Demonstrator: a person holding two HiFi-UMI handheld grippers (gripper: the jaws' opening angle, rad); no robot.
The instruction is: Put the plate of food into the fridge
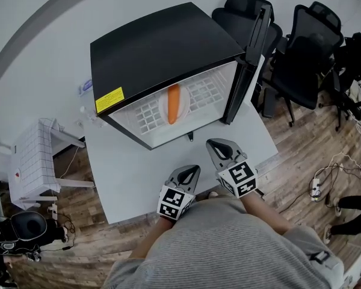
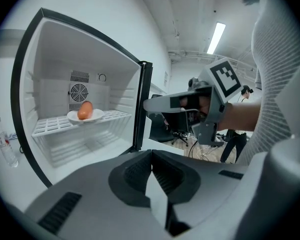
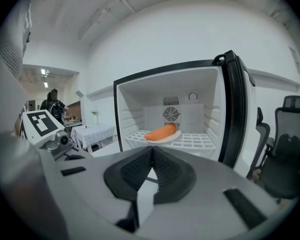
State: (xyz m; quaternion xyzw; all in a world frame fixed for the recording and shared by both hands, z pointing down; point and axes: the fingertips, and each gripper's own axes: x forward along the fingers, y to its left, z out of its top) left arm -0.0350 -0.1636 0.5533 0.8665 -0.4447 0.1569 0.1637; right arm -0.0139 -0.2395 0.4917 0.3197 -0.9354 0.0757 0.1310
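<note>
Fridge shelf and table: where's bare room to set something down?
Free: the white wire shelf either side of the white plate with the orange sausage; the white table before the black fridge, left of the left gripper. Crowded: shelf centre, and near table edge by left gripper and right gripper.

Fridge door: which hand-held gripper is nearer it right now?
Right. The right hand-held gripper sits just in front of the open fridge door; the left hand-held gripper is farther back, leftward.

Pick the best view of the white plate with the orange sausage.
The right gripper view: the white plate with the orange sausage sits near centre, side-on, on the white wire shelf. The head view shows it from above; the left gripper view, small at left.
</note>
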